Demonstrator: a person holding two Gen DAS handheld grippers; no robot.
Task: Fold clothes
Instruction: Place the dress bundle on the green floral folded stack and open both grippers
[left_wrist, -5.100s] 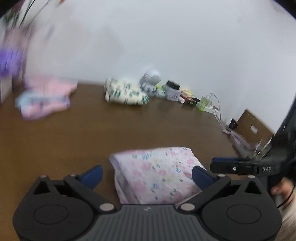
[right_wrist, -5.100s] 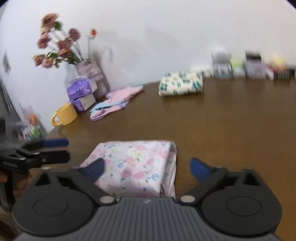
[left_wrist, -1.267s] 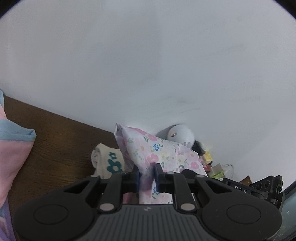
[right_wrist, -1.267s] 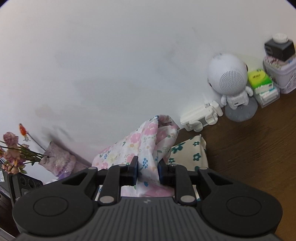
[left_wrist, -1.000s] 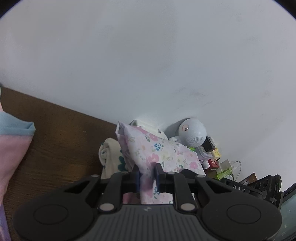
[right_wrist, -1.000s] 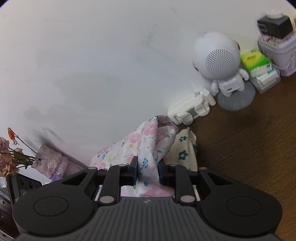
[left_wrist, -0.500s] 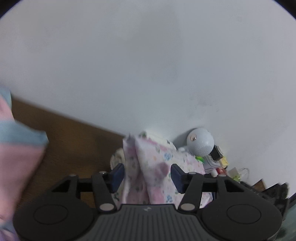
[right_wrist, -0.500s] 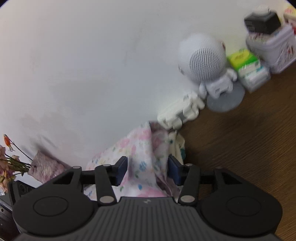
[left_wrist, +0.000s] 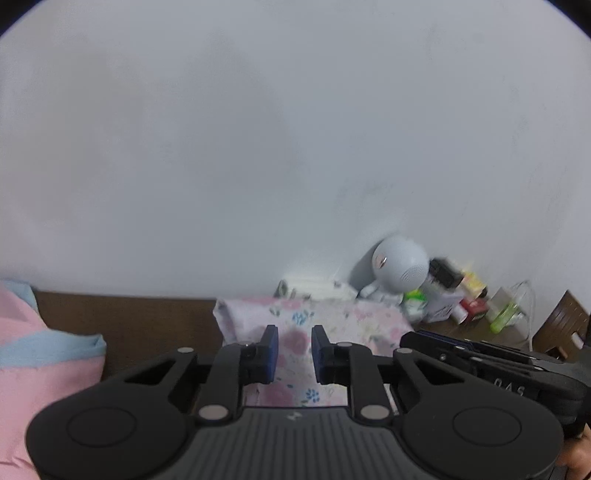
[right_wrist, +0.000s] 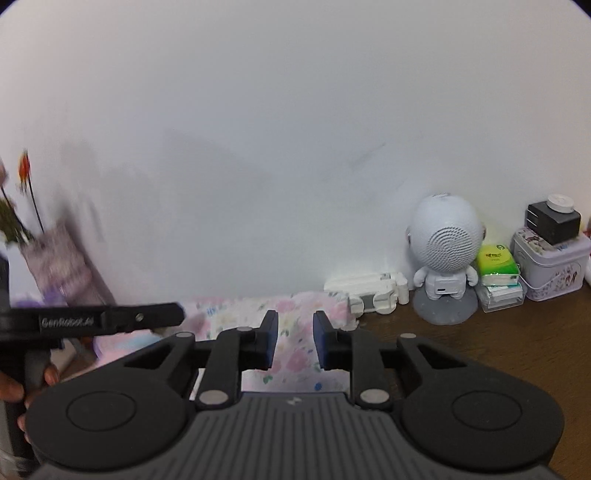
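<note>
The folded white cloth with pink and blue flowers (left_wrist: 314, 321) lies flat at the back of the brown wooden worktop (right_wrist: 498, 350), close to the white wall, so this piece looks done and put away. What seems to be left is the pink cloth with a light blue band (left_wrist: 40, 354), which lies unfolded-looking at the left side in the left view; I cannot tell if more clothes wait out of sight. The left claw (left_wrist: 293, 352) has just been closing its jaws, and they now stand a little apart with nothing between them. The right claw (right_wrist: 294, 341) has just been closing too, and it also holds nothing, with only a small gap left. The flowery cloth lies under and just beyond both claws, not touching the blue pads as far as I can see. A round white robot-shaped toy (right_wrist: 445, 254) stands on the worktop near the cloth's right end, just beside a small white folding stand (right_wrist: 369, 291).
</note>
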